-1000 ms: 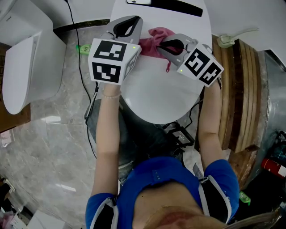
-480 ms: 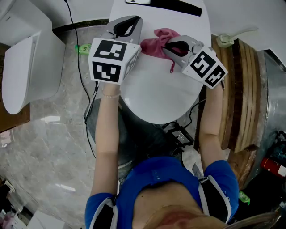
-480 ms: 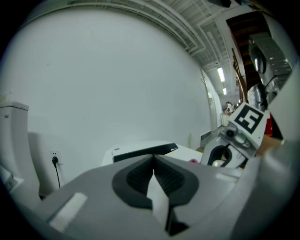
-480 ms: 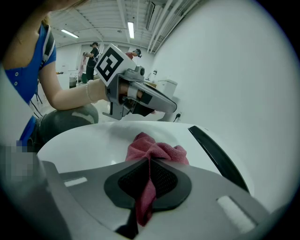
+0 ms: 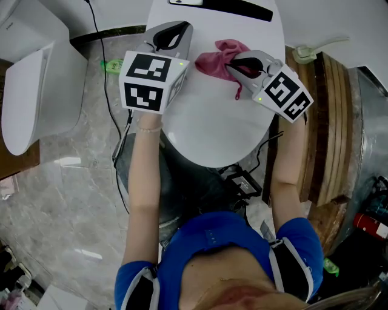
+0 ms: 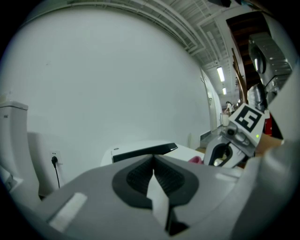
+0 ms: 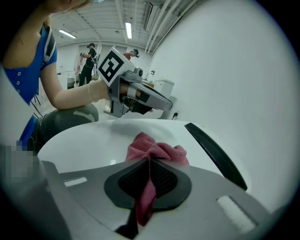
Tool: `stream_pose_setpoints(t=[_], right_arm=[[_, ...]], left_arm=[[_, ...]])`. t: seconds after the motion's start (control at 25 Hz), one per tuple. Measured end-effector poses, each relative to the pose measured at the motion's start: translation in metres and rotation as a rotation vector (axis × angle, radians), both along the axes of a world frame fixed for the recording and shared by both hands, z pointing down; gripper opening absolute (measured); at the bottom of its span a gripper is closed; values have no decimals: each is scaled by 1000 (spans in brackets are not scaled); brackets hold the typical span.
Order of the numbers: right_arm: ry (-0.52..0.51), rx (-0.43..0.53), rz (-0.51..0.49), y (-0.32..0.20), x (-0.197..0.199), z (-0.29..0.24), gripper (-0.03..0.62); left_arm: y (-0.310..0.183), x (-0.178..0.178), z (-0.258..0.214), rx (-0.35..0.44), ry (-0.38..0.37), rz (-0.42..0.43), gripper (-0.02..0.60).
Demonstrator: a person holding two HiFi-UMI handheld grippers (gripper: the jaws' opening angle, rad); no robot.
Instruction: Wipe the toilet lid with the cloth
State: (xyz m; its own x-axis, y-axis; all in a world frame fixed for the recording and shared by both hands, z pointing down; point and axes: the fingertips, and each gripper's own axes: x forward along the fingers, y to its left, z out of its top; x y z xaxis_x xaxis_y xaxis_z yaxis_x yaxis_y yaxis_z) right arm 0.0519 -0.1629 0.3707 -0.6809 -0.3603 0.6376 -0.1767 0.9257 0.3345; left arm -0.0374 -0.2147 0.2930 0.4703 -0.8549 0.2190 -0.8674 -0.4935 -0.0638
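Right gripper view: the right gripper (image 7: 149, 164) is shown clamped on the cloth (image 7: 157, 149). A pink fold is pinched between its pads and a short tail hangs out behind them.
Left gripper view: the left gripper (image 6: 153, 164) is shown with its jaws pressed together and nothing held between them.
Cloth: it lies bunched on the far half of the toilet lid (image 5: 212, 130), right of the lid's middle, just short of the black bar (image 5: 242, 8) along the lid's back edge.
Left gripper place: it is held over the lid's left edge, apart from the cloth.
Toilet lid: white and oval. The near half is not covered by the cloth.
Step judged: a wiping stroke across the far part of the lid, with most of the surface yet to be passed over.
Risk: only a small fold is gripped, so the cloth could be pulled free if it drags on the lid. Because it is bunched, only a narrow strip would be wiped per pass. A stroke carried too far could run it off the lid's right edge or against the black bar.
Change: compared with a second ago in the head view, the right gripper and cloth have been shifted toward the lid's right side and away from the left gripper, which has hardly been moved.
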Motion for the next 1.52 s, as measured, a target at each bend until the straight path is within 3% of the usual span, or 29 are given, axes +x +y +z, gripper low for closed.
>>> stream_pose_setpoints(t=[1.52], right_arm=[[-44, -2, 116, 0, 60, 1, 11]], left_arm=[[3, 13, 4, -10, -27, 34, 2]])
